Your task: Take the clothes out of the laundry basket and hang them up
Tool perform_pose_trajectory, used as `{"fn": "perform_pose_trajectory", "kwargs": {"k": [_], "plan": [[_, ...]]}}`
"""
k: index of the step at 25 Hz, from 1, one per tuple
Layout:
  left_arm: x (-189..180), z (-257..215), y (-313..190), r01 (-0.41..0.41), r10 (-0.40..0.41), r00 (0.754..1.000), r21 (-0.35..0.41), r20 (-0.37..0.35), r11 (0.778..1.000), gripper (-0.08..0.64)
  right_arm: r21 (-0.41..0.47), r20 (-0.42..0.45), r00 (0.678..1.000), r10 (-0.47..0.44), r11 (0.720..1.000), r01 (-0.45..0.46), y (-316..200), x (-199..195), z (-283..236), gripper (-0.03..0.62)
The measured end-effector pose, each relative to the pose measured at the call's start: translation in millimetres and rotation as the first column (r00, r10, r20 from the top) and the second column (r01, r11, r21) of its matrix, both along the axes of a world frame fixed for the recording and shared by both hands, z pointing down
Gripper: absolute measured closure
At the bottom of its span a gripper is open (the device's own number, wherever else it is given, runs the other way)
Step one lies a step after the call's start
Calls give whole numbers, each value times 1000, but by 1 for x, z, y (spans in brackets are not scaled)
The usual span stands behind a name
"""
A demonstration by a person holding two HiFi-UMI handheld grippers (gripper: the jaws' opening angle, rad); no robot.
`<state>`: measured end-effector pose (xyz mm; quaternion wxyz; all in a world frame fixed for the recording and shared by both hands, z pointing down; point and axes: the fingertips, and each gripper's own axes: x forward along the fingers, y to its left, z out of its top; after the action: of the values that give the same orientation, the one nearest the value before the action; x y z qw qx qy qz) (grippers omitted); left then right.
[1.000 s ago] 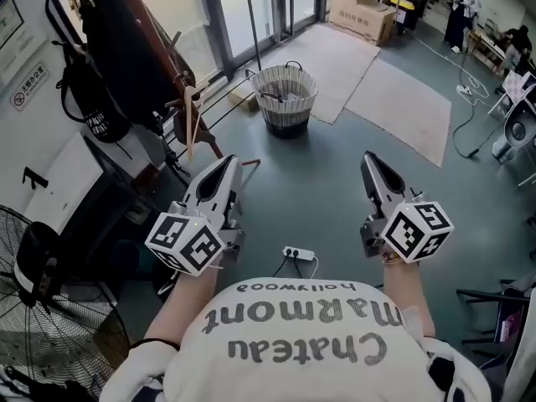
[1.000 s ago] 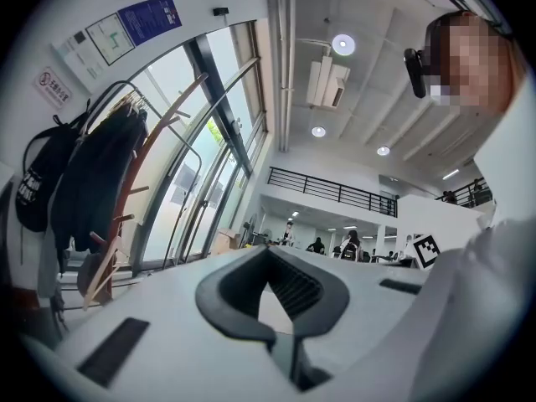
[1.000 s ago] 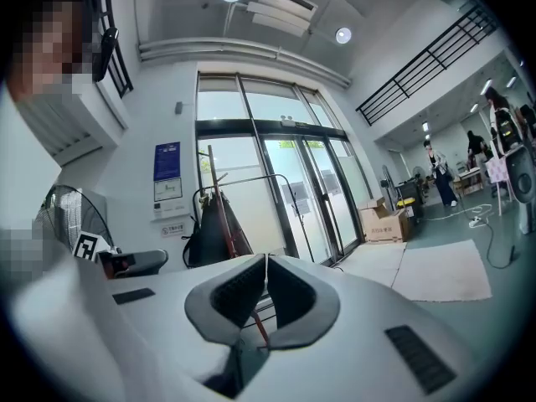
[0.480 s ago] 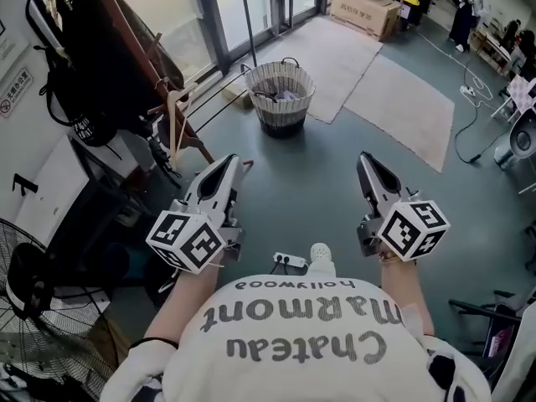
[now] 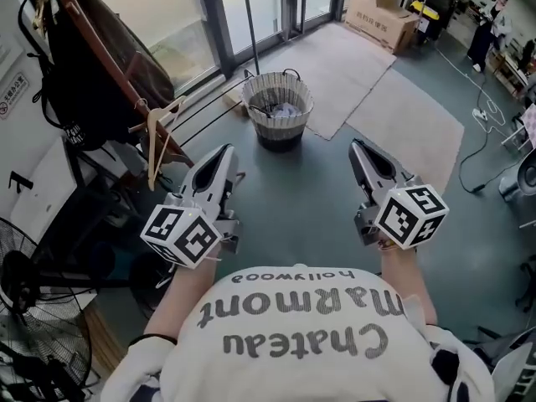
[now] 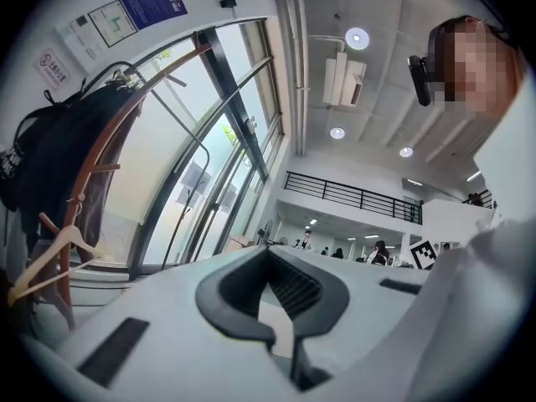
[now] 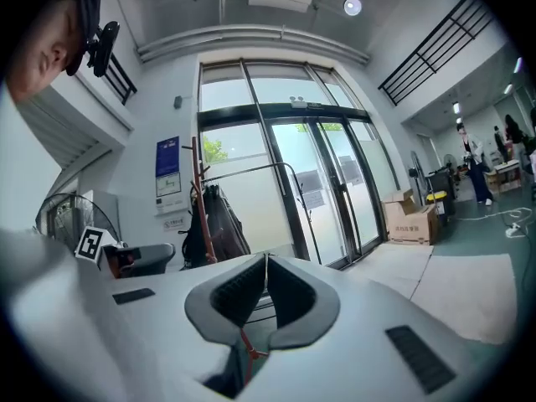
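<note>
A round woven laundry basket (image 5: 277, 107) with clothes (image 5: 281, 111) inside stands on the grey floor ahead of me. My left gripper (image 5: 228, 151) is held level at the lower left, shut and empty, short of the basket. My right gripper (image 5: 355, 146) is level at the right, also shut and empty. A wooden coat rack (image 5: 100, 53) with dark clothes on it stands at the left, and a bare wooden hanger (image 5: 156, 132) hangs from it. In the left gripper view the rack (image 6: 88, 166) and hanger (image 6: 52, 254) show at the left. The right gripper view shows the rack (image 7: 203, 212) ahead.
A metal clothes rail pole (image 5: 250, 19) rises behind the basket by the glass doors. Beige mats (image 5: 402, 111) lie on the floor at the right, cardboard boxes (image 5: 383, 15) beyond. A fan (image 5: 33, 308) and a dark unit (image 5: 50, 216) stand at the left. A person (image 5: 488, 28) stands far right.
Both grippers have moved forward together, staying shut. The basket and the coat rack with its hanger now lie closer. The power strip on the floor has passed out of sight under my chest.
</note>
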<state>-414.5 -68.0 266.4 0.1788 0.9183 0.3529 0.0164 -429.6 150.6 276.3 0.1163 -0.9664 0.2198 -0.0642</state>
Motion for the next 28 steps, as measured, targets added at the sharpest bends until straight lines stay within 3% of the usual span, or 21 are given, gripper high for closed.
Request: {"fn": "perform_pose_trajectory", "kwargs": {"k": [7,11,17,23,28], "plan": [[29,14,60,33,-33,999,-36,10,999,551,22,-6,999,-43,999,43,57,41,3,560],[42,26,79,30,-30,999,2,42,1000,552,23,34,998,-43,999,43,75,50,20,560],[71,55,90,25,-34,996,103,79,994,552,-2,103,994,28,1000,-28,113,57,51,560],[111,67,111,-24,14,991,75,135,997,552,94,176,980,92,990,-109,151,79,67,560],[163,85,109,-44,30,984,73,178,996,552,75,201,976,82,992,-99,146,137,80,560]]}}
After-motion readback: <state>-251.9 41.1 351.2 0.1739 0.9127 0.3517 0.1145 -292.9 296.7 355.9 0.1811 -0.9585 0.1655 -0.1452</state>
